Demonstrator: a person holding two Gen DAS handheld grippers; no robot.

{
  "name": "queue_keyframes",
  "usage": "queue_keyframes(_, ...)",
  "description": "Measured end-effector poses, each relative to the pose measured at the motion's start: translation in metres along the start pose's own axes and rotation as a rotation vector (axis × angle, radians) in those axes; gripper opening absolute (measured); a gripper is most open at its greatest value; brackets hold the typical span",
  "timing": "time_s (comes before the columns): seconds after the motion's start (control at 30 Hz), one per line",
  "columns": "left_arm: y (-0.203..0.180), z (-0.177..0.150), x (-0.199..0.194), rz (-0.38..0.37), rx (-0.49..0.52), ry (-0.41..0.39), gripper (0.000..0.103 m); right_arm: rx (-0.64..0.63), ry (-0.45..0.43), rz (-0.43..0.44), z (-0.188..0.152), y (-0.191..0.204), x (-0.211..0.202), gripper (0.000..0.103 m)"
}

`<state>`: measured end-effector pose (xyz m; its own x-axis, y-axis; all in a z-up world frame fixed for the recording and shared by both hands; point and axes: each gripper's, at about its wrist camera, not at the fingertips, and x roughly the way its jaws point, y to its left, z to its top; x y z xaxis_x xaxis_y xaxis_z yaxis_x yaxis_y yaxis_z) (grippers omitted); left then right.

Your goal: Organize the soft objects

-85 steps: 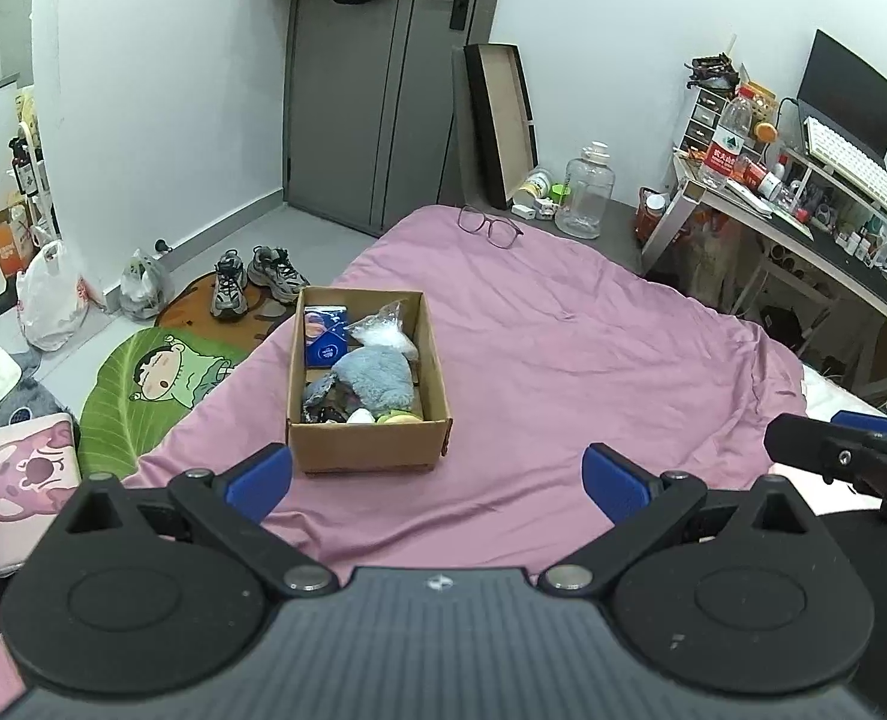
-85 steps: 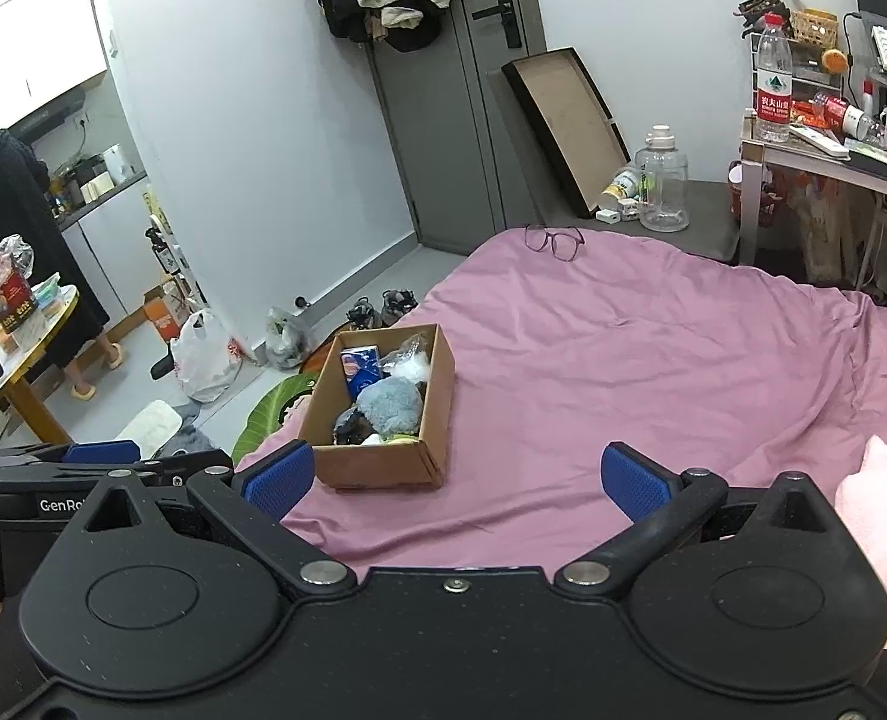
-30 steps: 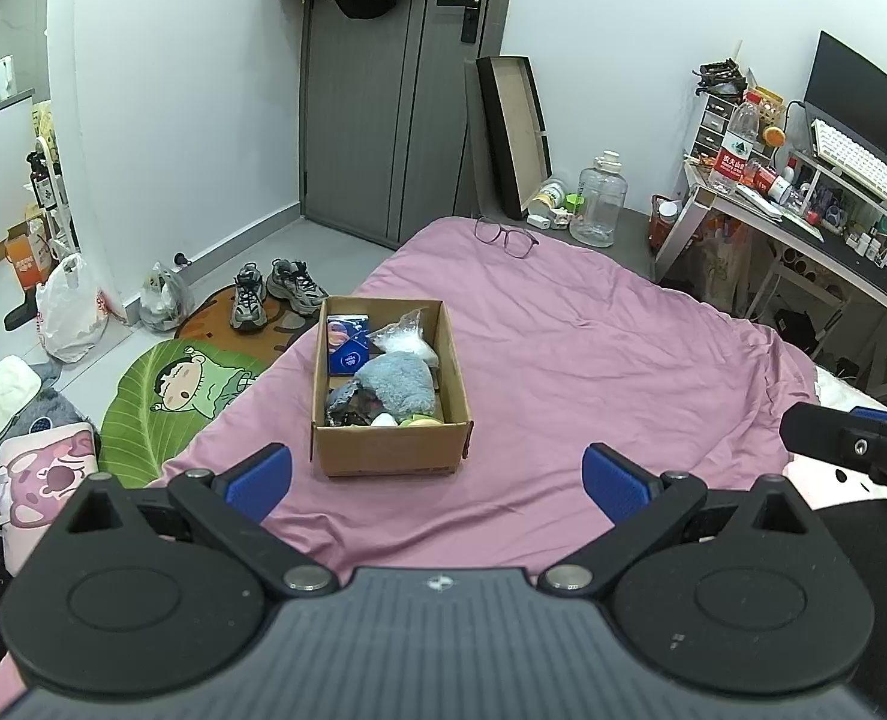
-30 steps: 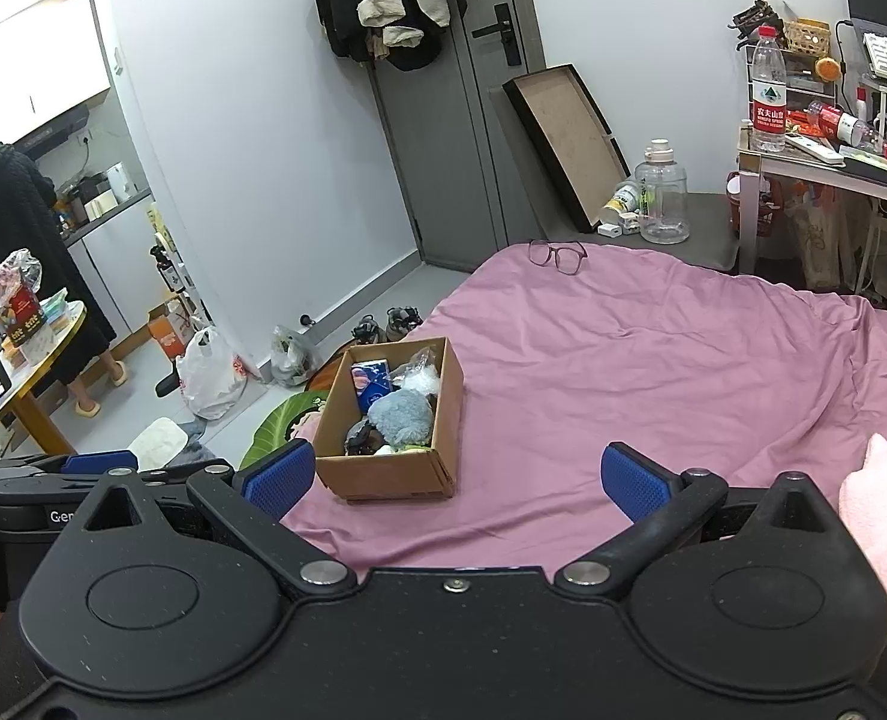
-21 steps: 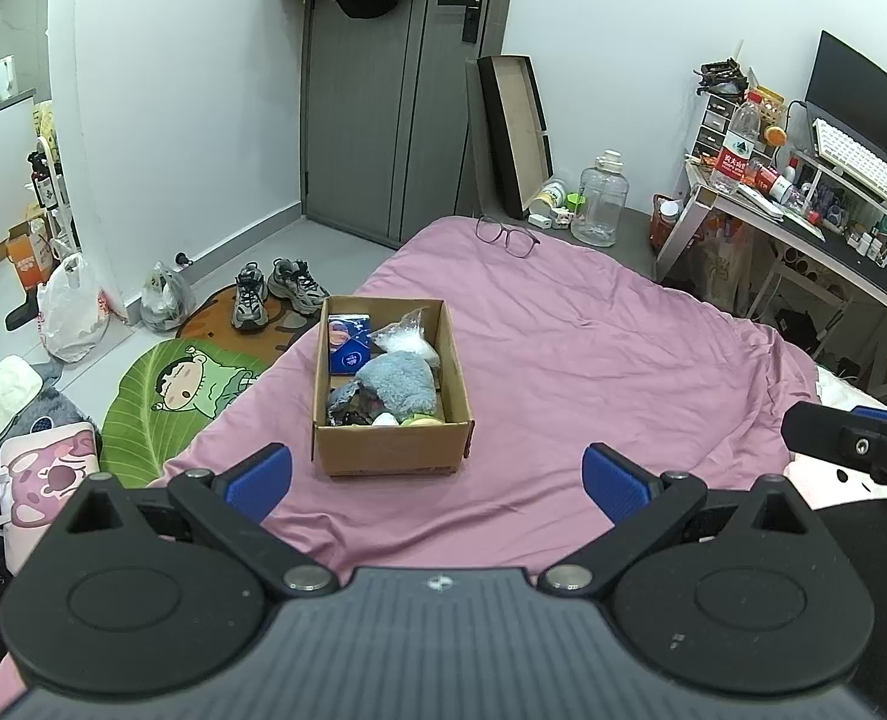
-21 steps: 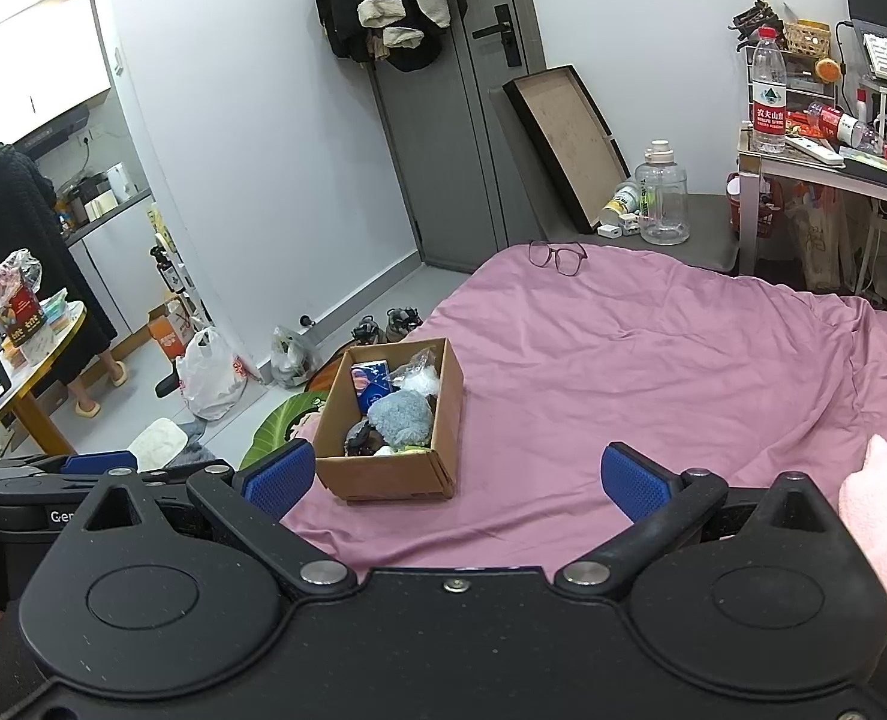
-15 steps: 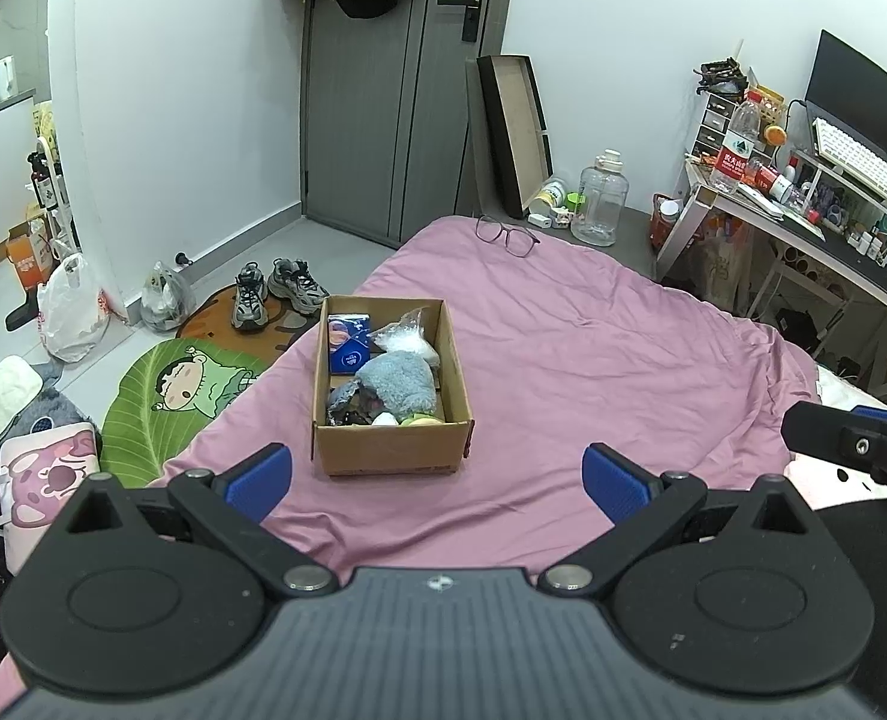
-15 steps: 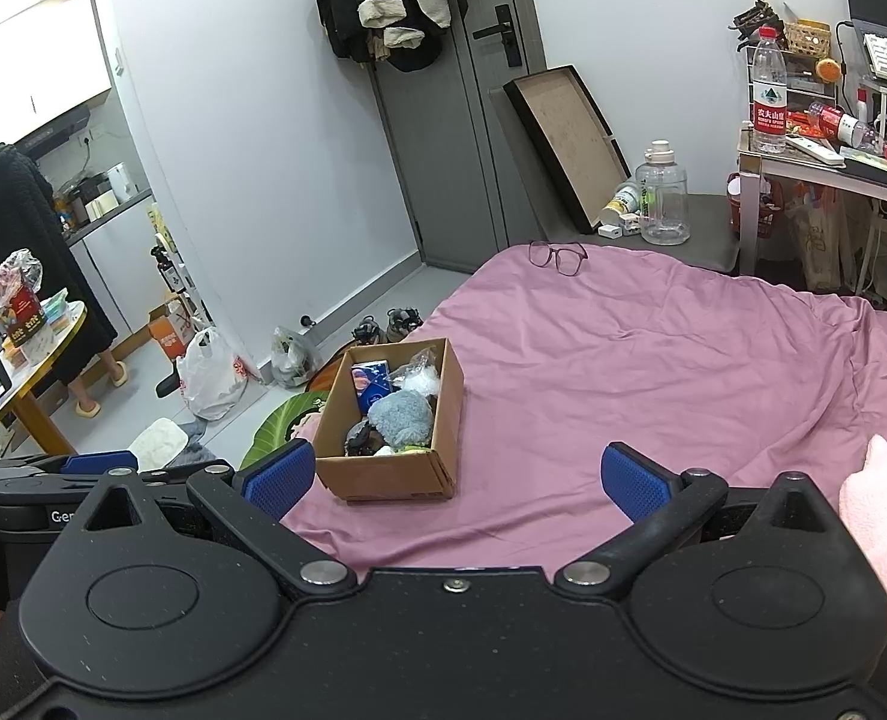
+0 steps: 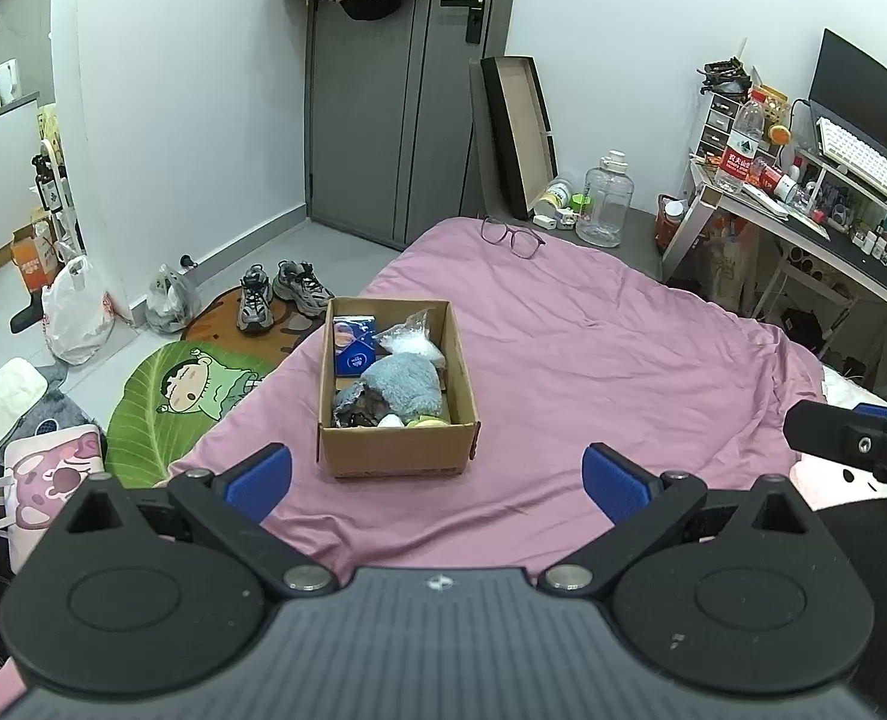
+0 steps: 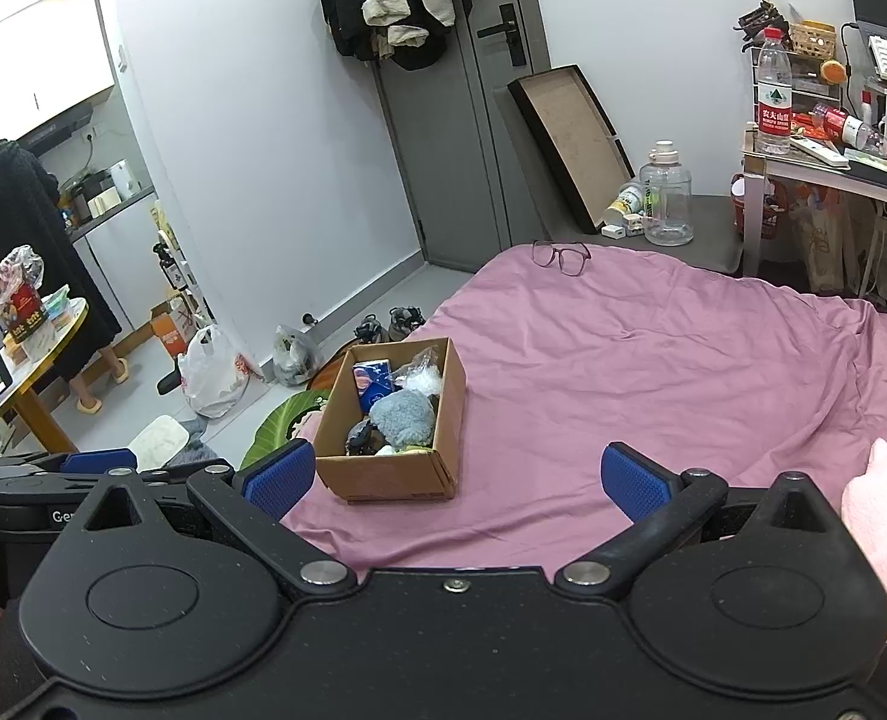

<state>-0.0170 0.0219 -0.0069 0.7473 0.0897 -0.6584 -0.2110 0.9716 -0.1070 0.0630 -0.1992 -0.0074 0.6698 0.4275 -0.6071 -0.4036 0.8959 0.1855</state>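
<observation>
Both tools wide open and empty, held back from the box

The left tool (image 9: 437, 474) and right tool (image 10: 452, 477) grip nothing; the cardboard box (image 9: 395, 450) of soft things sits ahead on the pink bed (image 9: 593, 372). The pink plush (image 10: 881, 516) lies near right; a careless reach could tip the light box.
</observation>
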Motion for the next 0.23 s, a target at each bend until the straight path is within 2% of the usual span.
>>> queue_keyframes(0.23, -0.0027, 0.0023, 0.0090, -0.010, 0.000, 0.016, 0.102, 0.004, 0.019, 0.005, 0.0023, -0.0070, 0.0095, 0.103)
